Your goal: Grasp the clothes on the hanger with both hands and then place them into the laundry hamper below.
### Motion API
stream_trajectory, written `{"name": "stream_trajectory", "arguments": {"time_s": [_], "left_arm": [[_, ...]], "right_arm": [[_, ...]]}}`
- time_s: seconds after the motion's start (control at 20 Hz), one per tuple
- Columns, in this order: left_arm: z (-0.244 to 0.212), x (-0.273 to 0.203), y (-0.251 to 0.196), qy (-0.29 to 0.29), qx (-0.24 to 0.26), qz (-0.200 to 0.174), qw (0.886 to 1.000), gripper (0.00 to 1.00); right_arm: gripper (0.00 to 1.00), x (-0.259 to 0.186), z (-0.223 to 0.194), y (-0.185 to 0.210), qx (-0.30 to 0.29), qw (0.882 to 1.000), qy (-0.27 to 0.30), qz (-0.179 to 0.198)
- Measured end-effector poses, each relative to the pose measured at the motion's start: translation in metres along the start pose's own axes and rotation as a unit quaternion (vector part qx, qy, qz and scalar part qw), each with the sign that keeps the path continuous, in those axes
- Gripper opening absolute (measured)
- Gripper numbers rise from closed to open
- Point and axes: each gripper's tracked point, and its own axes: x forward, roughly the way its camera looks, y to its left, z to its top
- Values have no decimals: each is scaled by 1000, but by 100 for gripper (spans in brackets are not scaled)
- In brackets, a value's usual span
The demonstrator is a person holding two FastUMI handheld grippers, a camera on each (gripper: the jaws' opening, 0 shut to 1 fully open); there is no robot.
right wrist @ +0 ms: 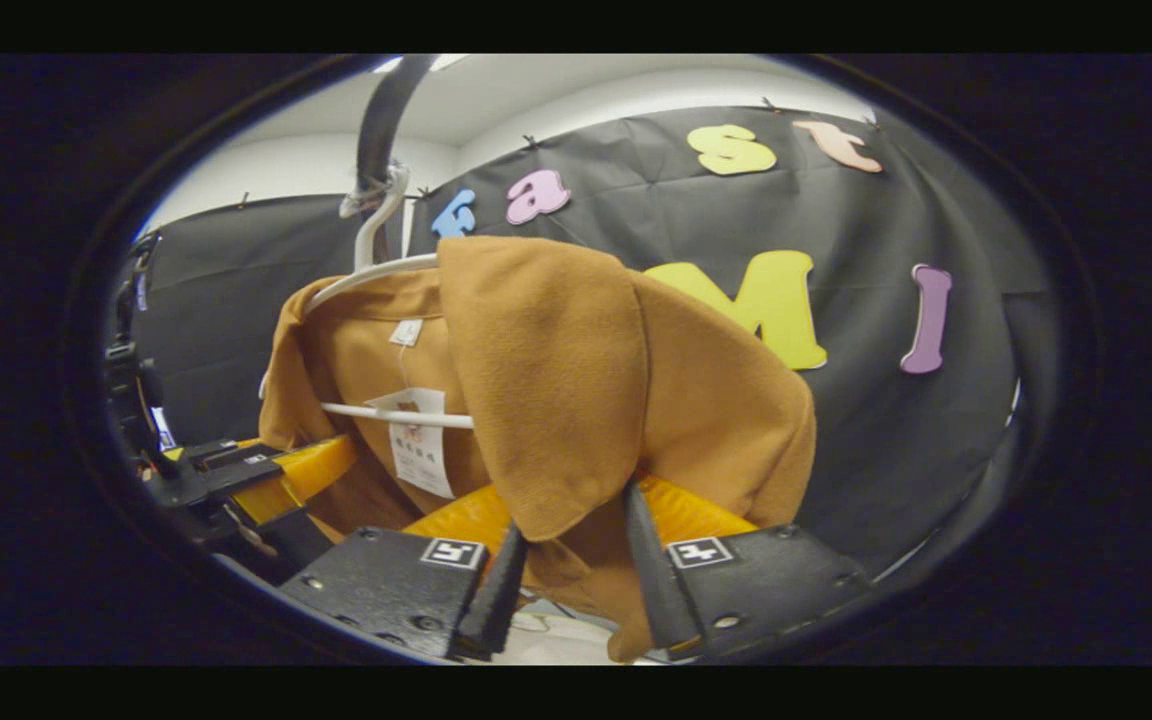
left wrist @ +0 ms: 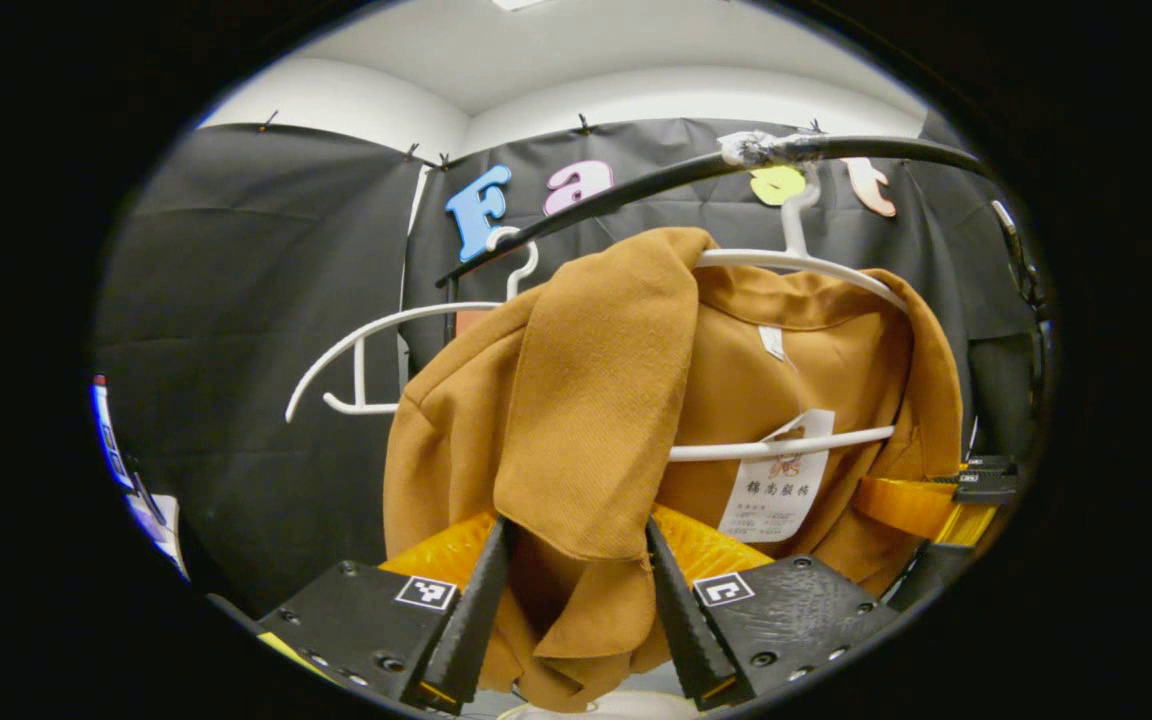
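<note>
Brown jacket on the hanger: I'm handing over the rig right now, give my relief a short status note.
Left gripper: fingers either side of a front fold of the brown jacket; whether they pinch it, I can't tell.
Right gripper: same on the other front fold, grip also unclear.
The jacket hangs on the white hanger, hooked on the black rail. A second white hanger hangs bare beside it.
Done: both grippers at the garment.
Left: confirm both grips, pull it off the hanger, lower it into the hamper.
</note>
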Motion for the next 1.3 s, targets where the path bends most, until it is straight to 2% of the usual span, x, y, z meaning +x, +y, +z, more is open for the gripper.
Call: {"name": "stream_trajectory", "arguments": {"time_s": [0.05, 0.1, 0.15, 0.25, 0.4, 0.45, 0.5, 0.55, 0.6, 0.7, 0.8, 0.85, 0.9, 1.05, 1.2, 1.3], "left_arm": [[-2, 2, 1, 6, 1, -1, 1000, 70], [-6, 1, 0, 13, 0, -5, 1000, 64], [-10, 1, -2, 21, -1, -12, 1000, 61], [-11, -1, -2, 27, -3, -15, 1000, 56], [-13, -3, 4, 29, -4, -17, 999, 17], [-13, -4, 5, 32, -4, -24, 999, 22], [-11, -1, 8, 30, 2, -26, 999, 17], [-14, 2, 15, 30, 6, -21, 999, 17], [-11, -3, 17, 29, 5, -29, 999, 7], [-9, -4, 19, 30, 0, -38, 999, 7], [-8, -6, 23, 30, -9, -41, 999, 7], [-7, -8, 19, 30, -17, -50, 998, 4], [-6, -12, 17, 27, -24, -57, 998, 0], [1, -27, 19, 18, -45, -67, 997, 0], [28, -40, 26, -12, -62, -72, 995, 0], [53, -45, 34, -40, -71, -78, 994, 0]], "right_arm": [[38, -1, 0, -1, 10, 1000, 3, 9], [30, 0, 0, -3, 24, 1000, 8, 17], [17, -1, -1, -3, 38, 999, 12, 29], [8, 2, -2, -5, 59, 996, 22, 55], [5, -1, -2, 9, 75, 989, 36, 126], [5, -5, -2, 14, 78, 984, 41, 154], [5, -9, -6, 20, 83, 978, 46, 186], [5, -13, -5, 22, 88, 973, 48, 208], [5, -15, -5, 22, 91, 970, 49, 222], [4, -17, 0, 14, 106, 967, 42, 228], [4, -25, 7, 20, 141, 957, 32, 252], [5, -29, 8, 23, 161, 950, 33, 264], [4, -34, 10, 29, 186, 939, 31, 288], [5, -47, 28, 37, 266, 897, 18, 353], [4, -72, 49, 51, 288, 859, 1, 423], [4, -86, 63, 57, 289, 841, -15, 457]]}}
